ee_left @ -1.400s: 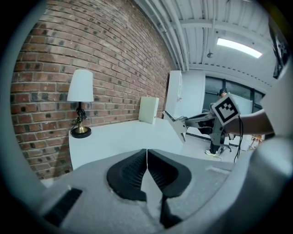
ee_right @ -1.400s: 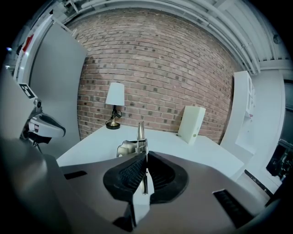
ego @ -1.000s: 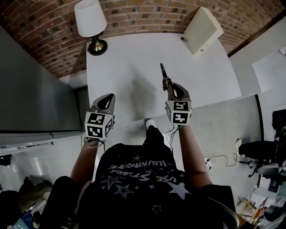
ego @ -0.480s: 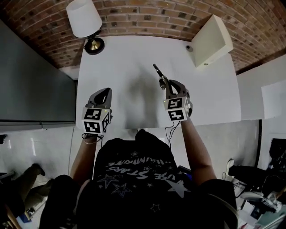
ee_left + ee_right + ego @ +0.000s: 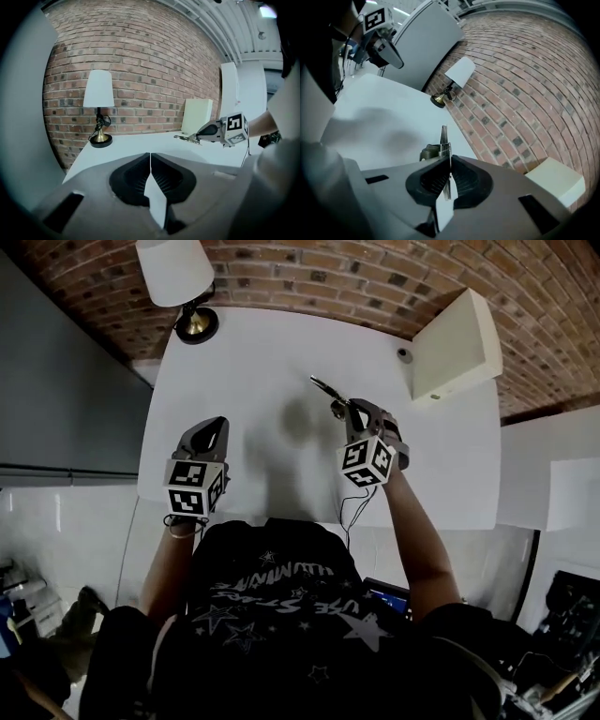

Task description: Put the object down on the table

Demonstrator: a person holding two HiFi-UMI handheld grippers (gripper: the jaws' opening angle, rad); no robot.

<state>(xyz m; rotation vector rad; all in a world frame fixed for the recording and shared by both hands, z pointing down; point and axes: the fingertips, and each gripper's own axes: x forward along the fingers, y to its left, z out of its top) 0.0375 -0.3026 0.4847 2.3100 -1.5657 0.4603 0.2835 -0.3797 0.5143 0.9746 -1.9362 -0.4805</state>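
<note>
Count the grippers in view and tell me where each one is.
2. The left gripper hangs over the table's left side, jaws together, empty. The right gripper is over the table's middle, clamped on a thin metal object. None seems hidden.

On the table (image 5: 262,352), the lamp (image 5: 178,277) stands at the far left corner and the box (image 5: 455,348) at the far right corner, both just before the brick wall (image 5: 328,277).

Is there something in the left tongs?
No, the left tongs are shut together with nothing between them.
</note>
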